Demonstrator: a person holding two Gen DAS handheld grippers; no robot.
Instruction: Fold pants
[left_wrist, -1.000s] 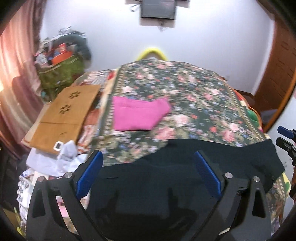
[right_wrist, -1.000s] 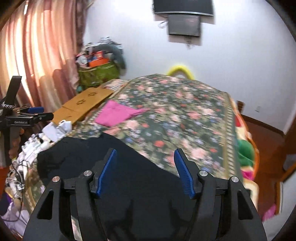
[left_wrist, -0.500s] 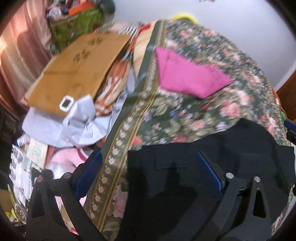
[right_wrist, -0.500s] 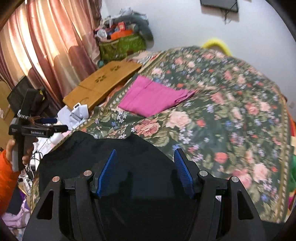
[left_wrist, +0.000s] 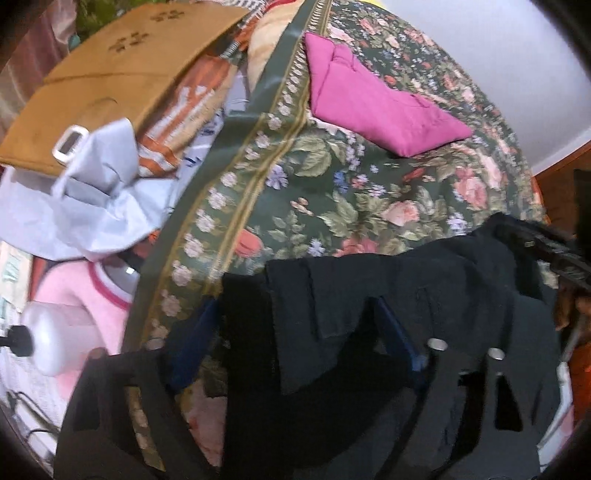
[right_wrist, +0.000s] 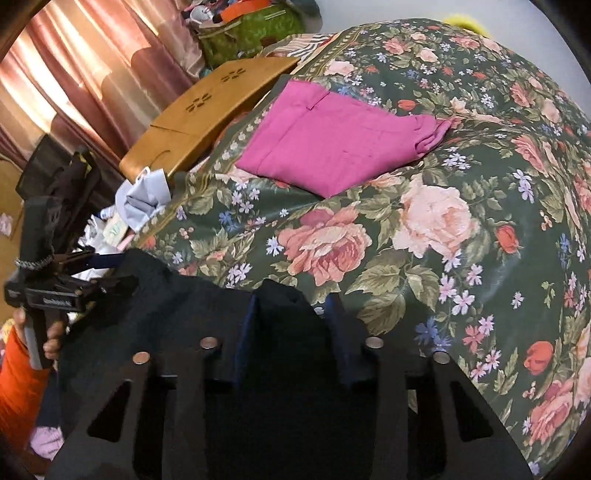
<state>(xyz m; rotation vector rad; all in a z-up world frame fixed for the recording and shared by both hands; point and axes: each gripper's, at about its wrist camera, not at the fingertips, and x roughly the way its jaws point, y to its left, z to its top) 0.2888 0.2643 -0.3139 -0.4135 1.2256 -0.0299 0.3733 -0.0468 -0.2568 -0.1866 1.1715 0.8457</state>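
In the left wrist view the left gripper (left_wrist: 299, 332) has its blue fingers (left_wrist: 397, 334) spread wide, and a corner of the black pants (left_wrist: 424, 295) lies in the gap between them. The cloth reaches from about 7 o'clock near the bedspread's striped border (left_wrist: 236, 184) across to 3 o'clock, where the other tool shows dark at the frame edge. Whether the pads actually press the fabric cannot be told; the jaws stand apart. A folded flap of the pants sits at the centre, its edge running toward 12 o'clock.

Up at 1 o'clock lies a folded pink garment (left_wrist: 373, 103), well apart from the black cloth, with flowered bedspread (left_wrist: 332, 206) bare between them. Off the bed at 9 to 11 o'clock are a wooden board (left_wrist: 110, 77), a pale crumpled cloth (left_wrist: 92, 199) and a white bottle (left_wrist: 48, 343).

In the right wrist view the right gripper (right_wrist: 291, 325) is also parted, fingers (right_wrist: 245, 332) on either side of a raised fold of the pants (right_wrist: 177, 306); contact is not clear. The left gripper (right_wrist: 92, 273) is seen at 9 o'clock at the cloth's far corner. The pink garment (right_wrist: 332, 136) lies at 12 o'clock, and from 1 to 4 o'clock the bedspread (right_wrist: 480, 240) lies bare.
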